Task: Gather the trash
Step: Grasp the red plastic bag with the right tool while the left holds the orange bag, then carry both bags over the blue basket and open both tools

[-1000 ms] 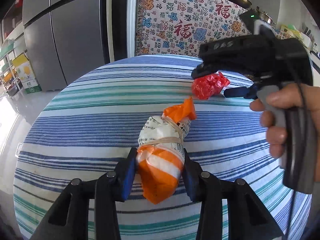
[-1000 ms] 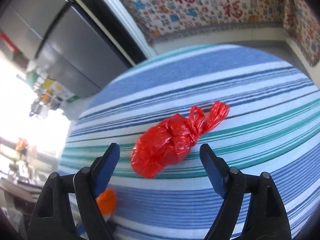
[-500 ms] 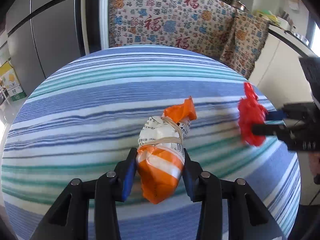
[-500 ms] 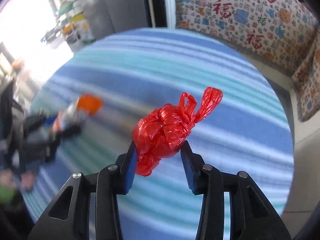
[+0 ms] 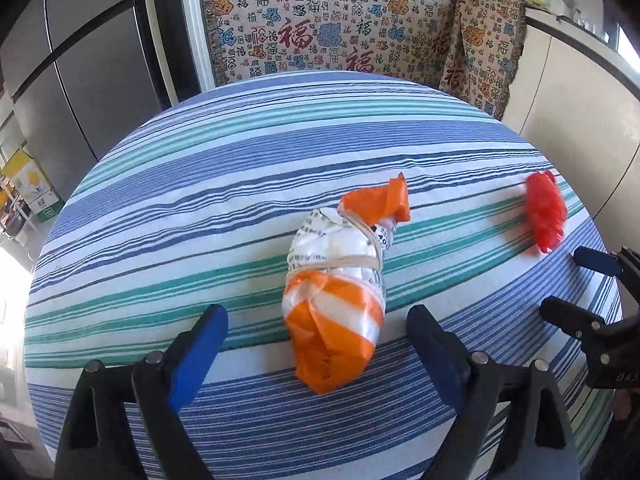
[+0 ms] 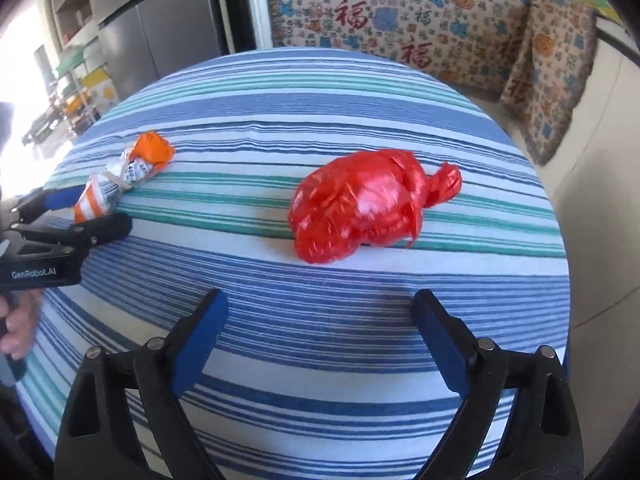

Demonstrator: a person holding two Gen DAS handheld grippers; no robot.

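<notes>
from my left wrist: my left gripper has its jaws spreading, both blue pads clear of the orange-and-white bag, which lies on the striped tablecloth with its orange end between my fingertips and its knotted end pointing away from them. small black print runs along its white part, too fine to read beyond a few digits. rubber bands wrap its middle. off beyond my right finger, near the table's edge, lies the red bag; my right gripper reaches in from that side, its jaws apart. behind the table hangs a patterned cloth with large red "福" characters, and a grey fridge stands to the far left.

from my right wrist: my right gripper is opening, nothing between the pads; the red bag lies on the cloth just ahead of my fingertips, touching neither. far past my left finger the orange-and-white bag sits at my left gripper, whose body reads "GenRobot.AI". a hand grips its handle. the "福" cloth drapes behind, shelves to the far left.
</notes>
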